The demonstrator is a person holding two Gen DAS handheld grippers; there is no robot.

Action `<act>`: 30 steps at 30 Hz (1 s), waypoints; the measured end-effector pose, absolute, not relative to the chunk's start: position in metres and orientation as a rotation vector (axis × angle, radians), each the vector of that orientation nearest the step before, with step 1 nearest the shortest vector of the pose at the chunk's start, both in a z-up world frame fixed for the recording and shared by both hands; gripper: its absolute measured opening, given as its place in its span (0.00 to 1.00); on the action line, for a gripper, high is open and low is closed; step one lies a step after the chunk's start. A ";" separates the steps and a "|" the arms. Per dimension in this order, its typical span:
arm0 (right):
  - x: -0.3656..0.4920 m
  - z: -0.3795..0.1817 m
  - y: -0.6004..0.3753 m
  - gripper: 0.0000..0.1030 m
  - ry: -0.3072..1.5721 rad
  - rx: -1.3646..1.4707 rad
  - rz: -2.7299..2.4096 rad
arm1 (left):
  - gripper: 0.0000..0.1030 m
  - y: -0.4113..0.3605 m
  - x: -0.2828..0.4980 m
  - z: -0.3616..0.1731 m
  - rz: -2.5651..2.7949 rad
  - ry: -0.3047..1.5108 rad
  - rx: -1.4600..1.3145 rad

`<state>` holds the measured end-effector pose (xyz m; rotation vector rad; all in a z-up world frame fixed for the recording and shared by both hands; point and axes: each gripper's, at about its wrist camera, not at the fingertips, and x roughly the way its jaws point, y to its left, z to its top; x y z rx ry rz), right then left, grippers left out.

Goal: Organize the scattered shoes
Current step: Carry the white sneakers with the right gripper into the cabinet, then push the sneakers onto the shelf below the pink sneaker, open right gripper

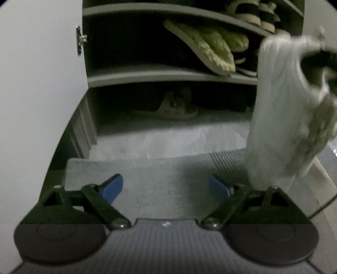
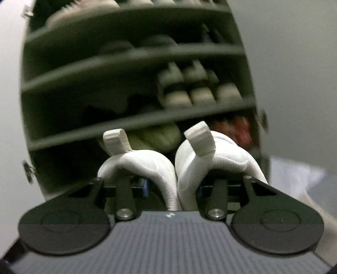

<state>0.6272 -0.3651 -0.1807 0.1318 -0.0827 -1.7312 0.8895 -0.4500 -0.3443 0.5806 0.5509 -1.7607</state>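
My right gripper (image 2: 171, 187) is shut on a pair of white sneakers (image 2: 212, 160), pinching their two inner heel walls together; the heels with pull tabs face the camera. It holds them up in front of the open shoe cabinet (image 2: 134, 122). In the left wrist view the same white sneakers (image 1: 280, 118) hang blurred at the right, sole toward me. My left gripper (image 1: 165, 187) is open and empty, low over the grey floor (image 1: 160, 189) in front of the cabinet (image 1: 147, 75).
The cabinet shelves hold green slippers (image 1: 210, 46), striped sandals (image 1: 250, 12) above, and a white slide (image 1: 168, 107) at the bottom. Beige shoes (image 2: 189, 88) and red shoes (image 2: 238, 128) sit on shelves. The white cabinet door (image 1: 40, 84) stands open on the left.
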 end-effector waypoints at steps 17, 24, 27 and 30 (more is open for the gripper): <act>0.723 0.021 -0.487 0.42 -0.163 -0.197 -1.314 | 0.95 -0.454 0.882 -0.323 -1.724 0.386 0.414; 0.778 0.072 -0.558 0.43 -0.103 -0.224 -1.273 | 0.98 -0.478 0.871 -0.301 -1.704 0.280 0.307; 0.790 0.079 -0.578 0.44 -0.063 -0.212 -1.283 | 0.99 -0.494 0.866 -0.285 -1.705 0.265 0.220; 0.801 0.088 -0.592 0.44 -0.007 -0.194 -1.291 | 1.00 -0.507 0.860 -0.275 -1.688 0.225 0.189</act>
